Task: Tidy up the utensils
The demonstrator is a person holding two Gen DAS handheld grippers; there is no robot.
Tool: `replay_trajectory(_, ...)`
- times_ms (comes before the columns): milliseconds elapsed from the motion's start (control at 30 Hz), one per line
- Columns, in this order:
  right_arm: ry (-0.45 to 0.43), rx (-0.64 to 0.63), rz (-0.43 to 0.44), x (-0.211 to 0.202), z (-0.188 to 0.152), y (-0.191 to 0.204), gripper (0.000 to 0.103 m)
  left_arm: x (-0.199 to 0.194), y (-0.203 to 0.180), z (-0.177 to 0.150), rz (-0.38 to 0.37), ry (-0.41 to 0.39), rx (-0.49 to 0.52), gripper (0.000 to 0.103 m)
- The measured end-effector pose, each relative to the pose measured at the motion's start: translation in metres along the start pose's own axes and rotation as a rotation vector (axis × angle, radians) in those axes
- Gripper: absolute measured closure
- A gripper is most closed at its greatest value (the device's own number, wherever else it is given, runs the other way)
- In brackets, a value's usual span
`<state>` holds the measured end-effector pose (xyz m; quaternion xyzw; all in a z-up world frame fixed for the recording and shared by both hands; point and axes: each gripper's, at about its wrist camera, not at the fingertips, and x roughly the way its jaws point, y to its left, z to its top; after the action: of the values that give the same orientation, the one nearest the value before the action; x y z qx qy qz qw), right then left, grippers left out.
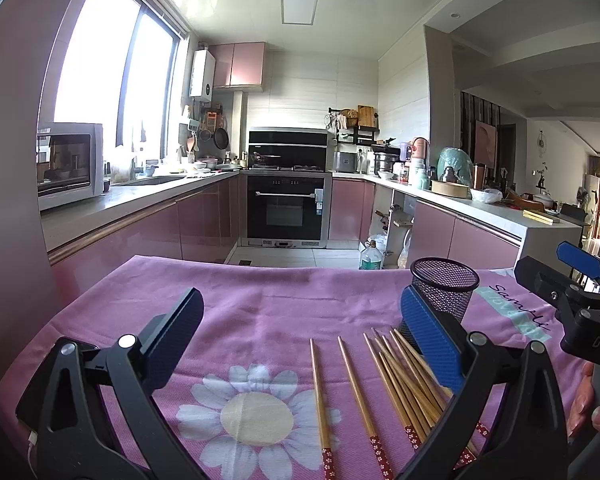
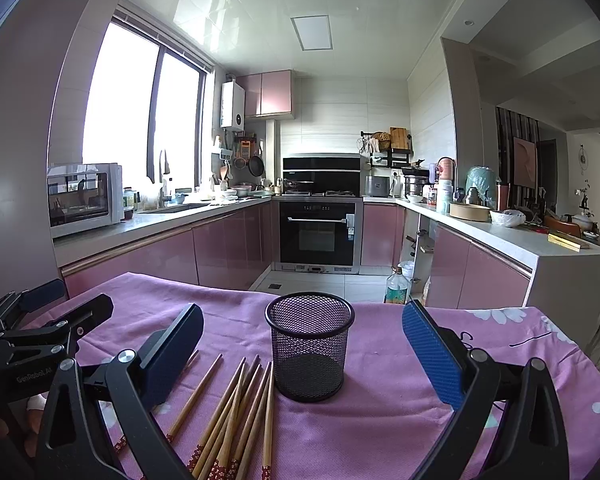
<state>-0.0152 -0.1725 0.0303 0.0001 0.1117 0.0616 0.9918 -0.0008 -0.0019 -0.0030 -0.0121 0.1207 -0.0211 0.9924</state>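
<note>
Several wooden chopsticks (image 1: 396,384) with red patterned ends lie on the pink flowered cloth (image 1: 260,312). An empty black mesh cup (image 1: 446,290) stands upright just behind them. My left gripper (image 1: 300,320) is open and empty, hovering over the chopsticks. In the right wrist view the mesh cup (image 2: 309,350) stands between the fingers of my right gripper (image 2: 302,338), which is open and empty, with the chopsticks (image 2: 236,408) to the cup's left. The right gripper also shows at the edge of the left view (image 1: 572,284), and the left gripper in the right view (image 2: 40,316).
The cloth-covered table (image 2: 420,400) ends at its far edge before the kitchen floor. Pink cabinets (image 2: 228,240) line both sides, an oven (image 2: 318,228) is at the back, a microwave (image 2: 84,198) on the left counter. A water bottle (image 2: 396,286) stands on the floor.
</note>
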Motion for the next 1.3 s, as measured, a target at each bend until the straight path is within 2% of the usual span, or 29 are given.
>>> replay_trajectory(1300, 0.003, 0.011, 0.025, 0.0049, -0.0059, 0.0000, 0.007, -0.0047, -0.0001, 0.0025, 0.001, -0.008, 0.002, 0.006)
